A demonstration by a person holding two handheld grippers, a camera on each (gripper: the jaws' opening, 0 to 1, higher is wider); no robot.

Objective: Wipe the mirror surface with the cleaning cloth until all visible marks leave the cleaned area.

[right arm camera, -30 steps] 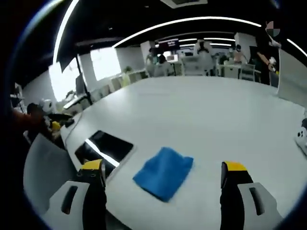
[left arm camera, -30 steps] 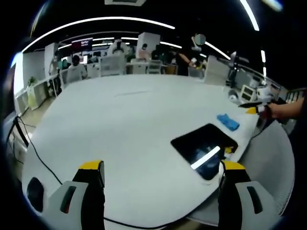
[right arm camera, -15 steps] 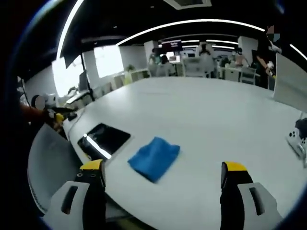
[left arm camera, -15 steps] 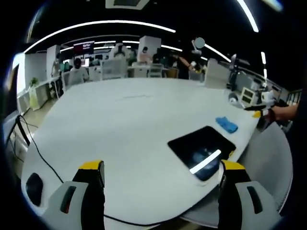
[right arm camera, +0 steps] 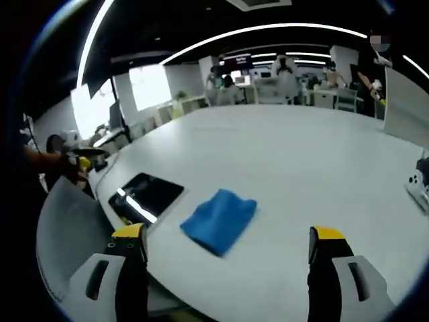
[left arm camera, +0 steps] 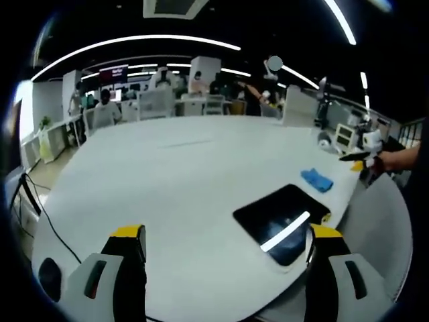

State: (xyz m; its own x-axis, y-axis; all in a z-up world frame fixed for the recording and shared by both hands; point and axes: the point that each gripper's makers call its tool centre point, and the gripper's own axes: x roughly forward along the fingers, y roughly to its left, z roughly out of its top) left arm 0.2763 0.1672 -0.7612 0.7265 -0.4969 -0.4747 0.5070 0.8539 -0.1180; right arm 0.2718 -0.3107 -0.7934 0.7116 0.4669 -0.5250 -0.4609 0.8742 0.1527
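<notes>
I saw a white table (left arm camera: pixel 167 174) in an open office; the mirror (left arm camera: pixel 281 216) lay flat near its edge, cleaning cloth (right arm camera: pixel 219 219) beside it. My left gripper (left arm camera: pixel 224 258) and right gripper (right arm camera: pixel 228 258) gaped wide, empty.

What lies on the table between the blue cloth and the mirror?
Nothing: in the right gripper view, only bare white table separates the blue cloth from the mirror, and they lie apart.

Bright ceiling strips, soft fisheye-warped edges.
</notes>
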